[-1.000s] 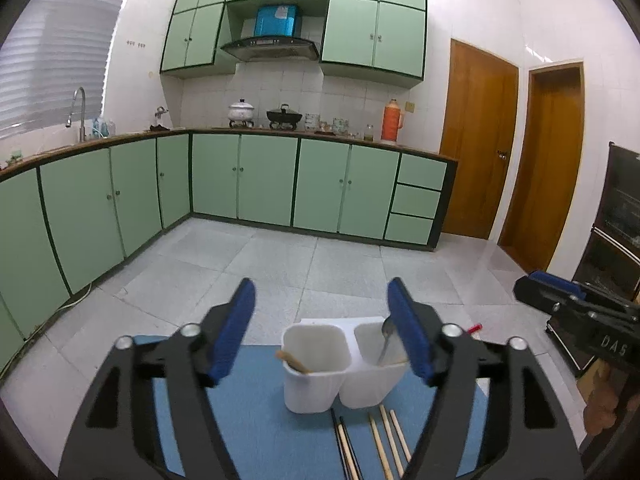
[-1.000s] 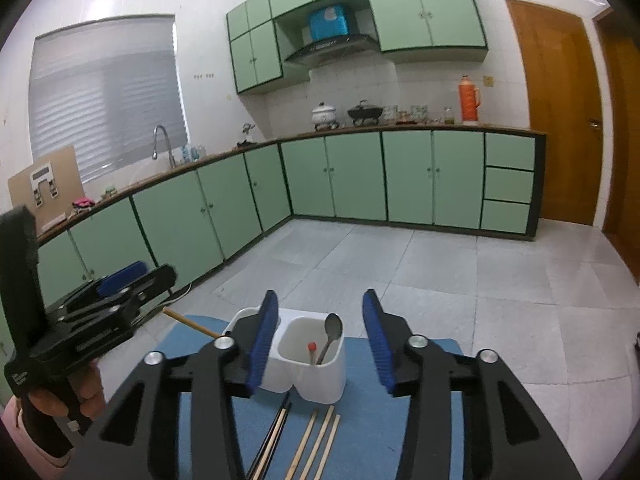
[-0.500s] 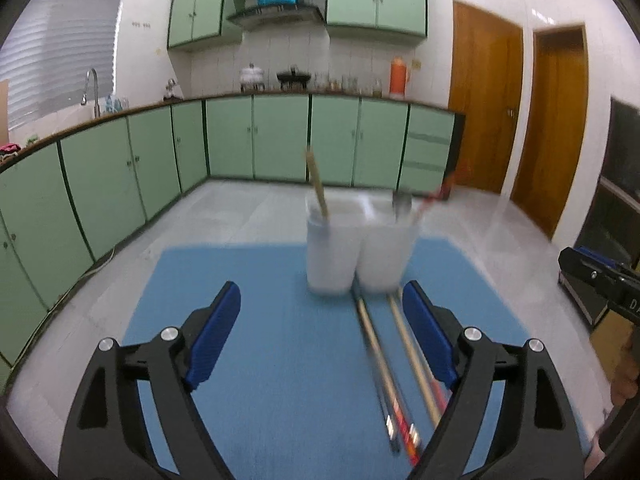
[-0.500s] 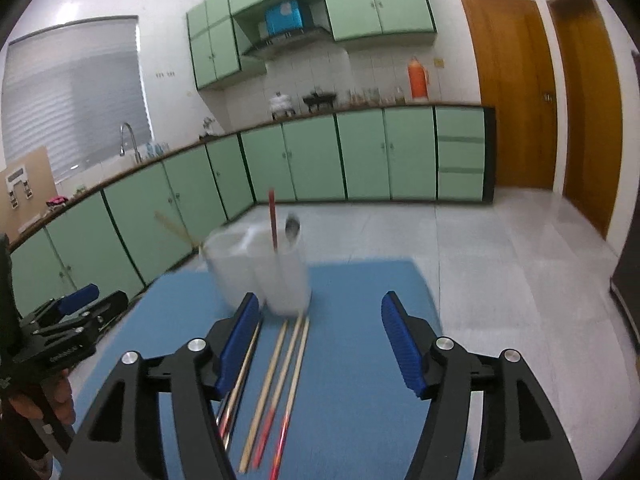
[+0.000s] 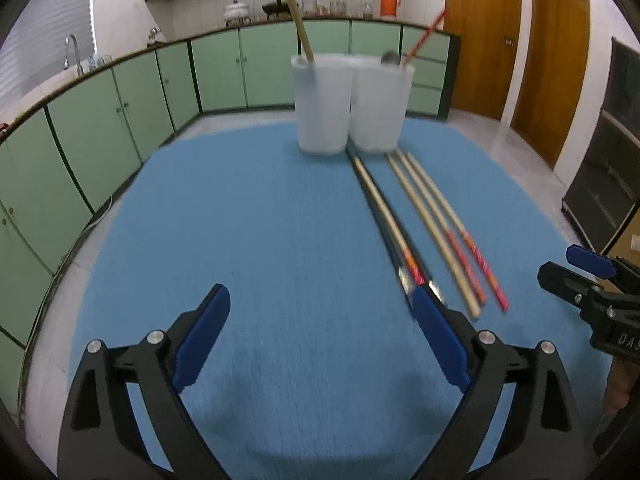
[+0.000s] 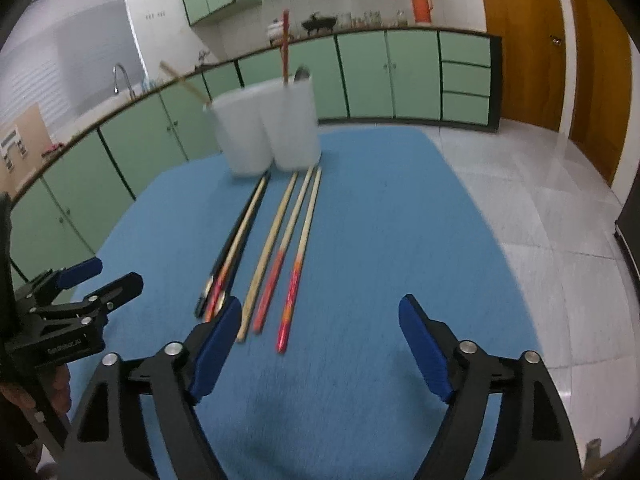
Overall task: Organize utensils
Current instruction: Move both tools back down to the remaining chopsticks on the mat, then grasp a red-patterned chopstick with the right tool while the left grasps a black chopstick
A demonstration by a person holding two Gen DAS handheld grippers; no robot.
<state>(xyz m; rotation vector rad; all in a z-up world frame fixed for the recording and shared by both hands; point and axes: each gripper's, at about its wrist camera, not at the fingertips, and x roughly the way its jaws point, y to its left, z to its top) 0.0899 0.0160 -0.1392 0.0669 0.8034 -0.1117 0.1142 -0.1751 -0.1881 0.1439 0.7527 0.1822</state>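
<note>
A white two-compartment holder (image 5: 352, 104) (image 6: 268, 128) stands at the far side of a blue mat (image 5: 280, 240) (image 6: 380, 240). Its left cup holds a wooden chopstick (image 5: 298, 24); its right cup holds a red chopstick (image 5: 426, 36) and a spoon (image 5: 390, 57). Several chopsticks (image 5: 424, 224) (image 6: 276, 240) lie side by side on the mat in front of it. My left gripper (image 5: 320, 336) is open and empty, just left of their near ends. My right gripper (image 6: 320, 344) is open and empty, near their red tips.
The mat covers a small table with tiled floor (image 6: 540, 200) around it. Green cabinets (image 5: 120, 120) run along the left and back walls. Wooden doors (image 5: 480, 36) stand at the right. Each gripper shows at the edge of the other's view.
Both grippers have tilted down and pulled back toward the near side of the mat. The holder now looks farther away, and the loose chopsticks lie fully in view.
</note>
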